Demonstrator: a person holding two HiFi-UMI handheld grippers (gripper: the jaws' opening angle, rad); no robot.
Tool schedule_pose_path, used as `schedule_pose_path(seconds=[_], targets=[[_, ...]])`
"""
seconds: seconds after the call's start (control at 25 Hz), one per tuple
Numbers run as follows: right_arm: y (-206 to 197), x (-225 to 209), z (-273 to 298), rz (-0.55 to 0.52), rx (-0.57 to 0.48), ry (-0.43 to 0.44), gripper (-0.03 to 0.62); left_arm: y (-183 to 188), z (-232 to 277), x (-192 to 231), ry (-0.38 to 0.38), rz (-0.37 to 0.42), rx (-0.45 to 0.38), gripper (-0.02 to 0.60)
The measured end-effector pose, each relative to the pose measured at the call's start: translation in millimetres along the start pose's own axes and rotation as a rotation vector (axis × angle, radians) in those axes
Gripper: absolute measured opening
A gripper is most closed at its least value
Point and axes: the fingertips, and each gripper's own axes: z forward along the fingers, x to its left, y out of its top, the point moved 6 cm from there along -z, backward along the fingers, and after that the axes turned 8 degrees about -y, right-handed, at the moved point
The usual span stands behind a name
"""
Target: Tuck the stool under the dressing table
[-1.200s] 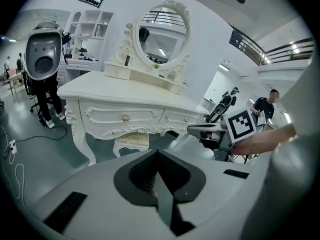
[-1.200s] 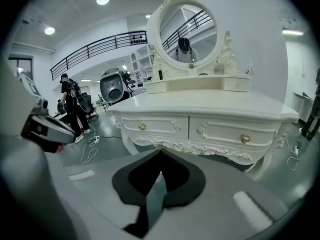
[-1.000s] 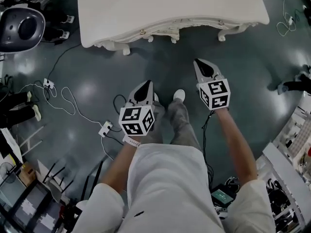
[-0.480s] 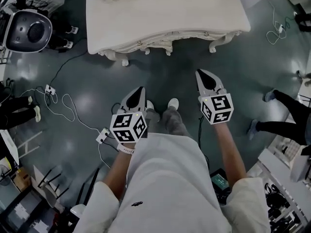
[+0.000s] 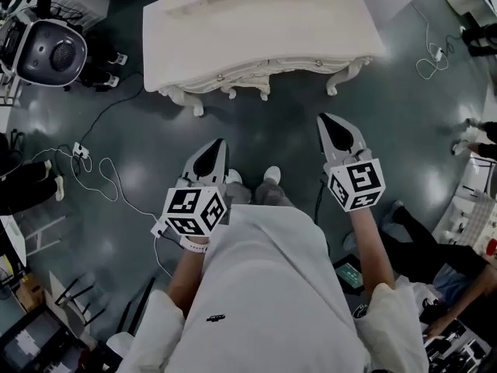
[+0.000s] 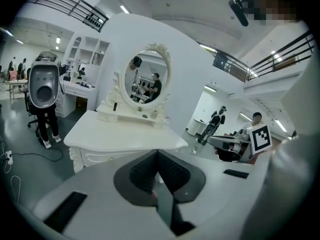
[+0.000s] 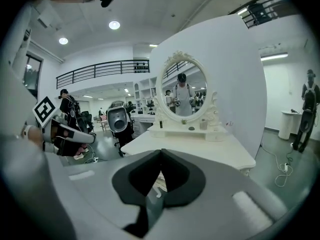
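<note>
Ahead of us, at the top of the head view, stood the white dressing table [image 5: 256, 29] with its oval mirror [image 6: 146, 77]. We held the left gripper [image 5: 218, 143] and the right gripper [image 5: 324, 121] above the dark floor [image 5: 287, 142], apart from the table, either side of our shoes [image 5: 271, 175]. Both pairs of jaws were pressed together, nothing between them. Where the stool stood we could not tell.

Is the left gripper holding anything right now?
No, the left gripper has its jaws pressed together with nothing between them.
</note>
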Motion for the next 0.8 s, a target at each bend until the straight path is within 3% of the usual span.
schedule_pose_path(seconds=[0.36, 0.8], targets=[[30, 2, -49, -0.013, -0.082, -0.026, 0.000, 32, -12, -24, -0.053, 0.034, -0.069, 0.009], [47, 0, -86, -0.008, -0.165, -0.077, 0.000, 37, -21, -46, -0.091, 0.089, -0.116, 0.009]])
